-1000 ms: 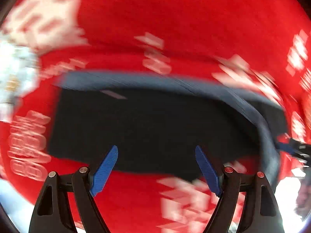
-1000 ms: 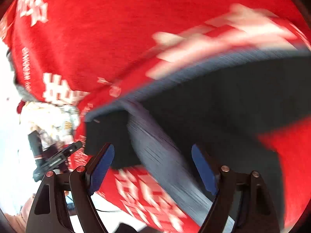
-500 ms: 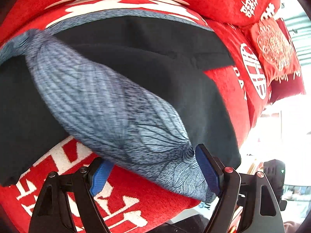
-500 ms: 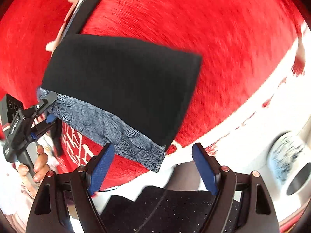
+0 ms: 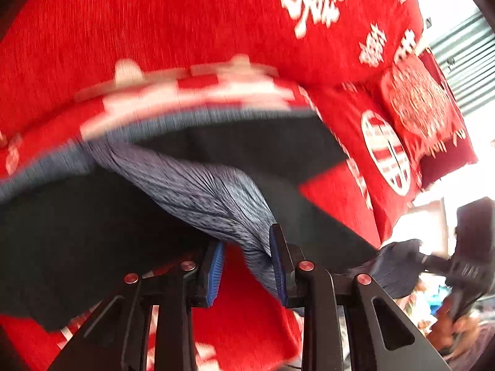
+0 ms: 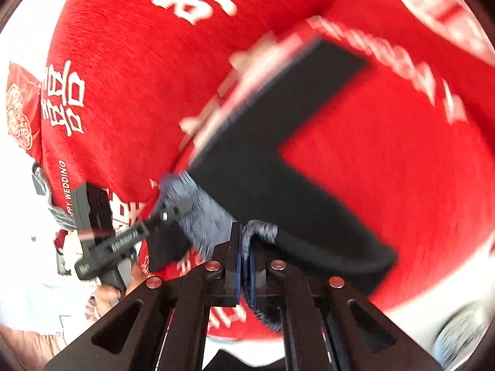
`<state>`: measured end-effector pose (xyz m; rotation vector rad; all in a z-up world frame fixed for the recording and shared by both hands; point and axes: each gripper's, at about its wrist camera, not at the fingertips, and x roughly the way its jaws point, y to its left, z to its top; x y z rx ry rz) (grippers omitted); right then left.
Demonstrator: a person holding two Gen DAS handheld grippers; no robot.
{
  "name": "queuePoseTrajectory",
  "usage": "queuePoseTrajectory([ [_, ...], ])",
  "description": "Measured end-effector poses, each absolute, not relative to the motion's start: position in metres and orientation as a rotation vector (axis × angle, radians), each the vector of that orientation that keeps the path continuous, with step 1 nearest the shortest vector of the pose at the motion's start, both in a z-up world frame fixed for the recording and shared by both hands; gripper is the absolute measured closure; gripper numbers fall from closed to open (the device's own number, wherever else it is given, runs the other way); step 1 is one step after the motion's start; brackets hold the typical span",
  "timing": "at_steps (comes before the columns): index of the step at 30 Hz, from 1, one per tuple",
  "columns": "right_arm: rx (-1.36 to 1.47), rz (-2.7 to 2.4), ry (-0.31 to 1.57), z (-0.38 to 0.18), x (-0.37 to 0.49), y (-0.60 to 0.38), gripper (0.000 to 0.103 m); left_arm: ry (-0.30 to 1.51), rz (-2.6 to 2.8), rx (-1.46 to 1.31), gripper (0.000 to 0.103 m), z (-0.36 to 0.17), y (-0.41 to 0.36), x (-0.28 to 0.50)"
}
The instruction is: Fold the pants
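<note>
The pants [image 5: 92, 232], black with a blue-grey patterned waistband [image 5: 210, 198], lie spread over a red cover [image 5: 154, 46] printed with white characters. Both pictures are blurred in places.

In the left wrist view, the black cloth fills the left and middle of the picture, its far edge lined in blue-grey against the red. The waistband runs down from the upper left as a bunched, pleated strip into the left gripper [image 5: 247, 266]. That gripper's blue-padded jaws stand close together, with the waistband lying against the right pad; a narrow gap shows beside the left pad, so a firm clamp cannot be told from this view. Further right, the red cover carries a round white emblem [image 5: 386, 157], and a tasselled red cushion [image 5: 423, 105] sits beyond it. At the right edge, the right gripper [image 5: 433, 262] appears, dark, with a fold of blue-grey cloth at its tip.

In the right wrist view, the left gripper [image 6: 167, 213] reaches in from the left, its tip on the blue-grey waistband [image 6: 204, 216], with a hand [image 6: 108, 293] on its handle below. In the middle, the right gripper [image 6: 244, 266] has its jaws pressed together on a fold of the waistband. From there the black pants [image 6: 278, 154] stretch up and to the right across the red cover [image 6: 386, 170], forming an angled shape with one leg reaching toward the upper right.
</note>
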<state>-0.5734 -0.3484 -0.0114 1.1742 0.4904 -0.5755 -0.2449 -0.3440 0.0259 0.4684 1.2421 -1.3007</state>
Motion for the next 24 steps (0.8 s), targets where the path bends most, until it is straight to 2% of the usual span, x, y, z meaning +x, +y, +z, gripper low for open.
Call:
queuePoseTrajectory([
  [1,1.142,-0.581,0.493,-0.001,-0.569,-0.371,0.099,1.213,-1.27,0.465,0.072,0.031,-0.352,-0.236],
  [4,1.091,-0.6,0.492,0.016,-0.557,-0.431,0.099,1.155,-1.178,0.438,0.043,0.042,-0.374,-0.215],
  [7,1.093,-0.616,0.483,0.029,-0.535,-0.49,0.098,1.124,-1.121,0.406,0.043,0.053,-0.389,-0.194],
  [9,1.081,-0.63,0.511,0.03,-0.53,-0.527,0.093,1.104,-1.077,0.412,0.043,0.054,-0.397,-0.186],
  [10,1.072,-0.645,0.545,0.028,-0.526,-0.54,0.086,1.101,-1.061,0.42,0.043,0.051,-0.401,-0.184],
  [12,1.047,-0.677,0.667,0.019,-0.509,-0.57,0.016,1.107,-1.01,0.456,0.043,0.039,-0.404,-0.179],
  [13,1.028,-0.686,0.684,0.017,-0.509,-0.57,0.011,1.114,-0.987,0.471,0.043,0.034,-0.404,-0.178],
  [17,0.965,-0.719,0.648,0.03,-0.53,-0.571,0.011,1.187,-0.874,0.52,0.043,0.002,-0.391,-0.176],
  [20,1.038,-0.747,0.644,0.012,-0.561,-0.558,0.012,1.221,-0.806,0.547,0.043,-0.019,-0.375,-0.176],
  [22,1.144,-0.775,0.667,-0.019,-0.583,-0.548,0.018,1.251,-0.758,0.561,0.043,-0.036,-0.364,-0.175],
  [24,1.277,-0.775,0.677,-0.058,-0.6,-0.538,0.041,1.267,-0.732,0.57,0.043,-0.045,-0.358,-0.177],
])
